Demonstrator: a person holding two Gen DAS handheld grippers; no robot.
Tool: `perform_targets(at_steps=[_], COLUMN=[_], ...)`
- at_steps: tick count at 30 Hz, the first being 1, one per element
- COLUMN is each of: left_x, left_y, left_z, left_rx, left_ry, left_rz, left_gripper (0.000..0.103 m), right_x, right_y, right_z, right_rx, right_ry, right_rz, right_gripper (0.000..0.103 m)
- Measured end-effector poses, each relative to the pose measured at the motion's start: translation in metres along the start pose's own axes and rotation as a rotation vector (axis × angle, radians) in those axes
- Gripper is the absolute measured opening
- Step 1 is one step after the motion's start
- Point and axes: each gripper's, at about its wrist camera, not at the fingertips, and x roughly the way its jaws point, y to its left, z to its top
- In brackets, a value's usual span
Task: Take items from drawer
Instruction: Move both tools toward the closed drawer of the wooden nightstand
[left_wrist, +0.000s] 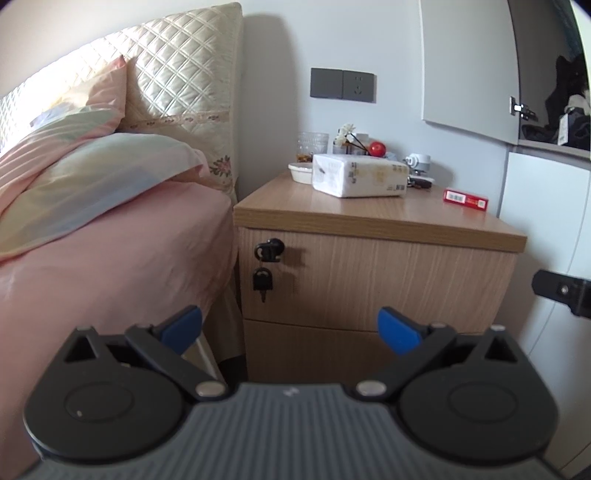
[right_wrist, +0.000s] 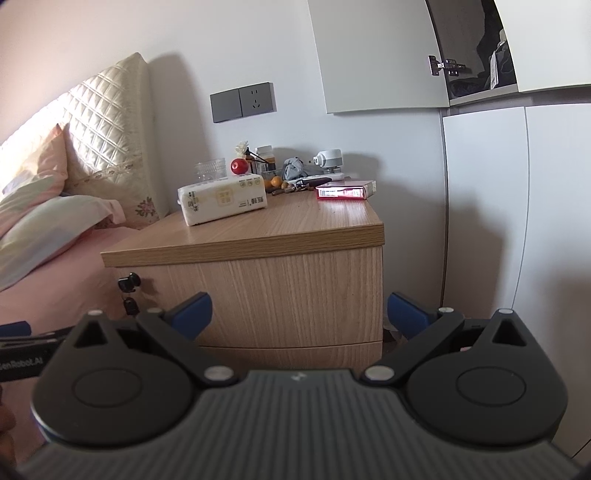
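Note:
A wooden nightstand (left_wrist: 369, 218) stands between the bed and a white wardrobe; it also shows in the right wrist view (right_wrist: 280, 236). Its upper drawer (left_wrist: 388, 280) is closed, with a black key (left_wrist: 268, 249) in the lock at its top left and a second key hanging below. A lower drawer (left_wrist: 321, 350) is closed too. My left gripper (left_wrist: 290, 330) is open and empty, a short way in front of the drawers. My right gripper (right_wrist: 299, 314) is open and empty, facing the upper drawer (right_wrist: 295, 295) from the right. What the drawers hold is hidden.
On the nightstand top lie a white tissue pack (left_wrist: 360, 175), a red box (left_wrist: 466, 199), a glass jar (left_wrist: 313, 146), a red ball (left_wrist: 377, 148) and small clutter. The pink bed (left_wrist: 110, 258) is to the left, white wardrobe doors (right_wrist: 517, 221) to the right.

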Motion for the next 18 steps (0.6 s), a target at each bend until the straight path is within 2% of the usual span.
perform_targets(at_steps=[18], left_x=[-0.0029], left_y=[0.0015], left_z=[-0.0012], left_rx=[0.003], left_ry=[0.002], left_rz=[0.001], left_gripper=[0.103], right_x=[-0.0014], right_y=[-0.0009], right_z=[0.0005], right_rx=[0.008], right_ry=[-0.018], right_rz=[0.011], right_gripper=[0.103])
